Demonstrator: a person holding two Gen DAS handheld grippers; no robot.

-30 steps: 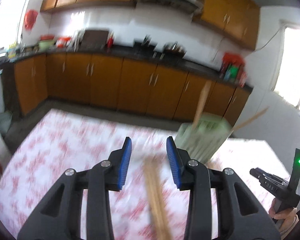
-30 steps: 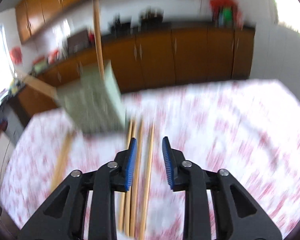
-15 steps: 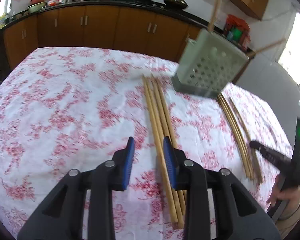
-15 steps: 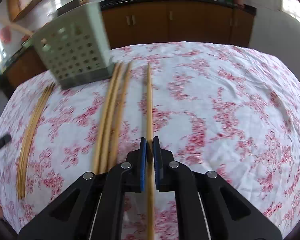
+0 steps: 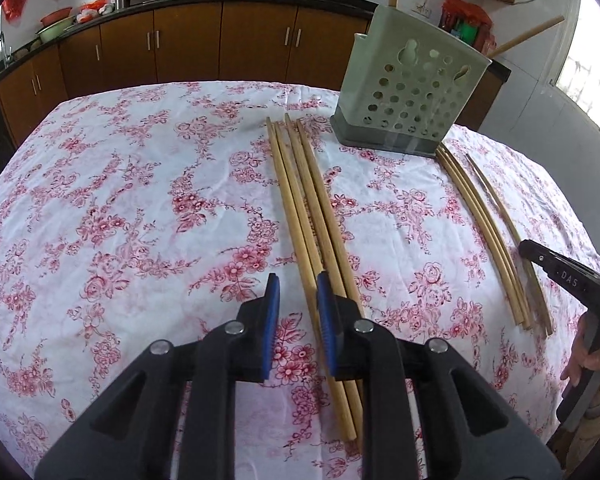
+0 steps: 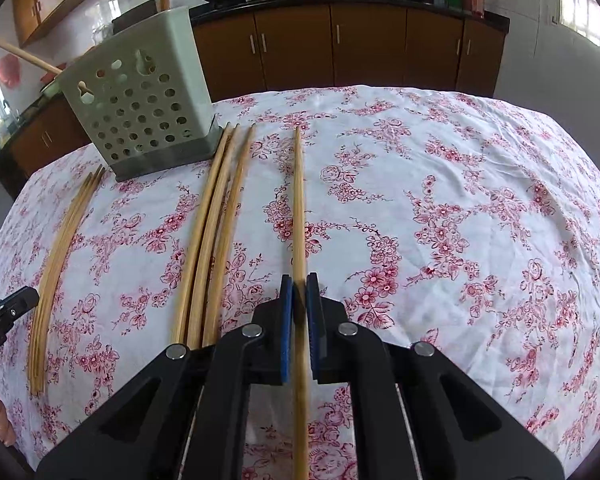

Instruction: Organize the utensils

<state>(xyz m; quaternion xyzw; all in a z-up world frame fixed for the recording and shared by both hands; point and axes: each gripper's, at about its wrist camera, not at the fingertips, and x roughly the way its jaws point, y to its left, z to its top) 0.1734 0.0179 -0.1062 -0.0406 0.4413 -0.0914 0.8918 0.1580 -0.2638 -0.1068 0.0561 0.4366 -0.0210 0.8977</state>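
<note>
Right wrist view: the right claw (image 6: pixel 299 300) is shut on one long wooden stick (image 6: pixel 298 208), which is pinched between the blue pads near its close end. The stick is held low over the table (image 6: pixel 480 200), most likely so it can be lifted and carried to the holder. Just beside it, three more sticks (image 6: pixel 214 232) are laid side by side on the flowered cloth. Past them, the pale green holder with round holes (image 6: pixel 140 112) is stood near the far edge, and two sticks are already poked out of its top. That is likely where every stick is meant to go. A bunch of thin sticks (image 6: pixel 56 264) is laid on the other side of the holder.

In the left wrist view, the left claw (image 5: pixel 298 292) is seen low over the table, and its jaws have just been closing. They are not yet shut. The leftmost stick of a group of four (image 5: pixel 312 208) is seen in the gap, close to one pad, but no squeeze on it can be seen. The claw is likely lined up this way so only one stick is taken. The sticks are kept in neat rows, so each one can be picked easily.
</note>
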